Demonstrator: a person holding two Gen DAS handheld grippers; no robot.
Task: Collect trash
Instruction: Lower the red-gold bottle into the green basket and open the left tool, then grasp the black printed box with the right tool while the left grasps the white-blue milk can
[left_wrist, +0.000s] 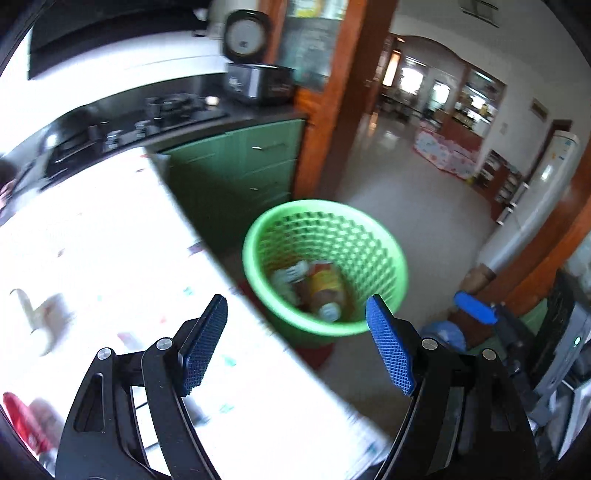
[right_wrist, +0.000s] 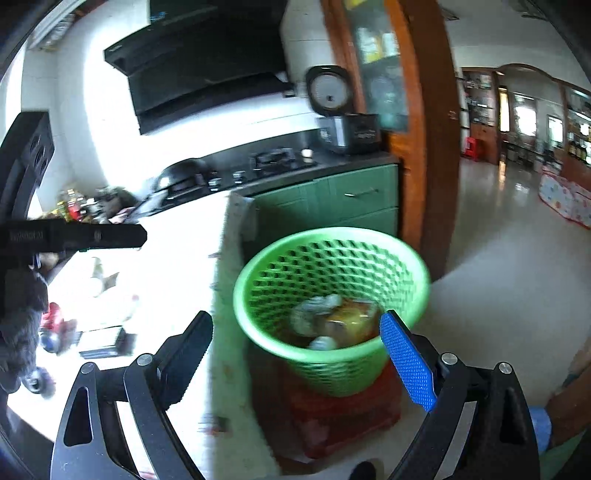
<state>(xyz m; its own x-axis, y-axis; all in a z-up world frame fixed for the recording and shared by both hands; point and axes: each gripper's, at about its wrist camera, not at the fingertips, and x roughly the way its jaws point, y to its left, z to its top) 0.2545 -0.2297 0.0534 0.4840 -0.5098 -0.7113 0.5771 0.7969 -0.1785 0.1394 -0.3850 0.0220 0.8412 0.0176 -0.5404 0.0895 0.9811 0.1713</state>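
Looking through the left wrist camera, the left gripper (left_wrist: 296, 308) hangs with its blue pads spread wide and nothing between them, above the edge of a white table (left_wrist: 110, 240). Just past that edge the green basket (left_wrist: 391, 258) stands on the floor, with a yellow-labelled bottle (left_wrist: 323, 290) and some crumpled wrappers (left_wrist: 288, 277) lying at its bottom. My reading is that a drop has been made and the hands are between pickups. On the table a pale scrap (left_wrist: 40, 310) and a red packet (left_wrist: 18, 417) lie well apart, both blurred; the next move calls for reaching one of them and closing on it.

From the right wrist camera, the right gripper (right_wrist: 297, 325) is likewise spread and empty, held near the basket (right_wrist: 258, 295), which rests on a red stool (right_wrist: 332, 413). More litter sits on the overexposed tabletop (right_wrist: 177, 258), too blurred to name. Behind are green cabinets (right_wrist: 354, 195), a dark stove (right_wrist: 273, 162), an open rice cooker (right_wrist: 347, 133) and a shiny tiled floor (right_wrist: 509, 258) leading into another room.
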